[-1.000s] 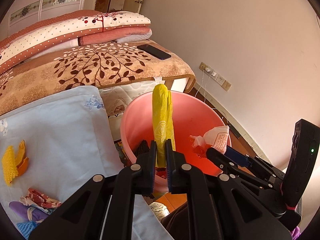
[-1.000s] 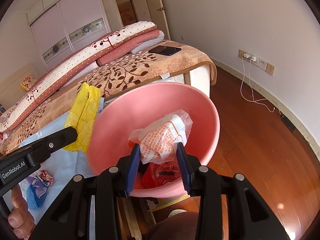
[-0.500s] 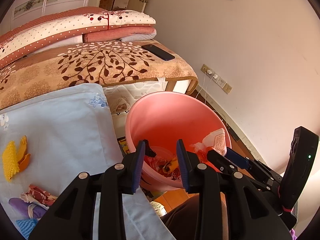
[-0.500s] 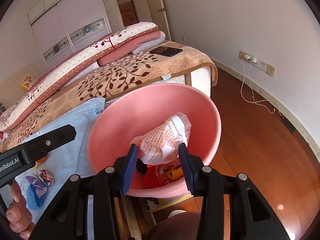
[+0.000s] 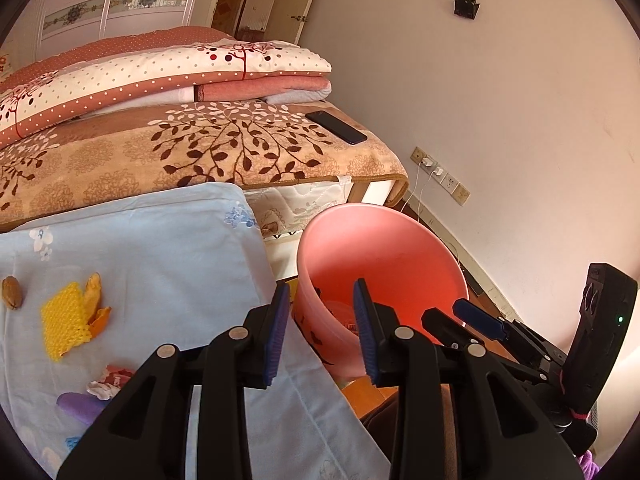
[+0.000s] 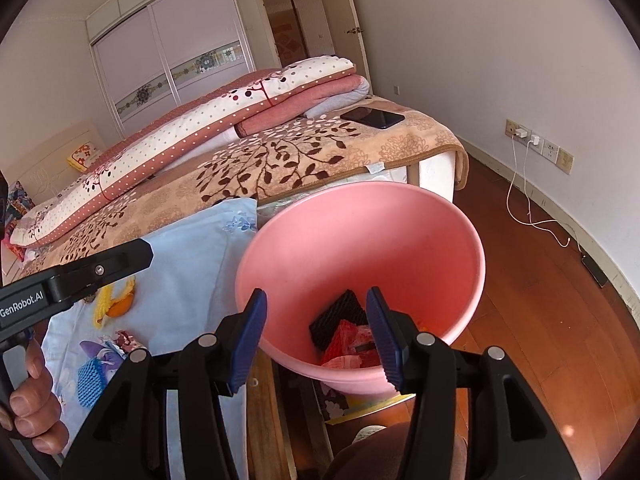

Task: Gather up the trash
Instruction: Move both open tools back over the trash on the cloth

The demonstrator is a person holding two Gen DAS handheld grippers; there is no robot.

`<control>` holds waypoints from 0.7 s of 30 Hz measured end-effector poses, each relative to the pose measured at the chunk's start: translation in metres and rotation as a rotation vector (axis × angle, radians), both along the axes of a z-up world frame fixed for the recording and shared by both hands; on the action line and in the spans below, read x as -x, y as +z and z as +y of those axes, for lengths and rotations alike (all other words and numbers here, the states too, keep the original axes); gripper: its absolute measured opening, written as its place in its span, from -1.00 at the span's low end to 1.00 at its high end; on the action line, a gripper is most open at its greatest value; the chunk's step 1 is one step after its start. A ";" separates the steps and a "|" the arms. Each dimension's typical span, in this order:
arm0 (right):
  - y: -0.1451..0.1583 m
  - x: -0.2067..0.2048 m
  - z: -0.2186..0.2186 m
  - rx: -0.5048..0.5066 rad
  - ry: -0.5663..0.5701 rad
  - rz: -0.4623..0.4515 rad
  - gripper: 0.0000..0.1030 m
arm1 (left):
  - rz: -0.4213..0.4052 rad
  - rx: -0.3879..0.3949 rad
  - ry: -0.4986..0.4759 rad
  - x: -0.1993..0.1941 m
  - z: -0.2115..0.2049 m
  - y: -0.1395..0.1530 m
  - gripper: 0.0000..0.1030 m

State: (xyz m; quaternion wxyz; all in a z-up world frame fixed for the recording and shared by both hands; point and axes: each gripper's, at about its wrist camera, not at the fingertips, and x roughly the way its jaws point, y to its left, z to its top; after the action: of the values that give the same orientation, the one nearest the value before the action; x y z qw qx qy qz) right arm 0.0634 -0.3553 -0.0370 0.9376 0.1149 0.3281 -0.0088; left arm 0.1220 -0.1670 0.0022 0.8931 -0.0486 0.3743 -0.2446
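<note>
In my left view, my left gripper (image 5: 320, 328) is standing apart with nothing in it, over the rim of the pink bucket (image 5: 400, 240). The yellow foam net (image 5: 66, 326) is lying on the blue cloth (image 5: 160, 248); the bucket's bottom is mostly hiding. In my right view, my right gripper (image 6: 316, 332) is opening, empty, above red wrappers (image 6: 352, 344) and black foam (image 6: 336, 316) partly hiding behind its fingers.

left wrist: downward, close | right wrist: downward | shared: pink bin (image 5: 380, 248)
</note>
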 end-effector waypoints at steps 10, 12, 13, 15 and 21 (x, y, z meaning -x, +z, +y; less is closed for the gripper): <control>0.000 0.001 0.051 -0.004 0.142 0.013 -0.01 | -0.029 -0.065 0.088 0.020 0.083 0.009 -0.36; -0.002 0.002 0.061 -0.003 0.166 0.020 -0.01 | -0.020 -0.083 0.107 0.025 0.102 0.007 -0.36; -0.003 0.001 0.065 -0.002 0.178 0.025 -0.01 | -0.015 -0.093 0.117 0.028 0.111 0.005 -0.36; -0.005 0.001 0.074 0.000 0.201 0.035 -0.01 | 0.000 -0.111 0.129 0.035 0.128 0.000 -0.36; -0.012 0.001 0.098 0.012 0.266 0.056 -0.01 | 0.083 -0.159 0.112 0.051 0.158 -0.027 -0.36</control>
State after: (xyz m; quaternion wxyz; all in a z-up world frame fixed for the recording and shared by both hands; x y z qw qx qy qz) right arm 0.0626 -0.2576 -0.0485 0.9216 0.0646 0.3664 0.1108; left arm 0.0712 -0.0088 -0.0245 0.8903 -0.0085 0.4258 -0.1615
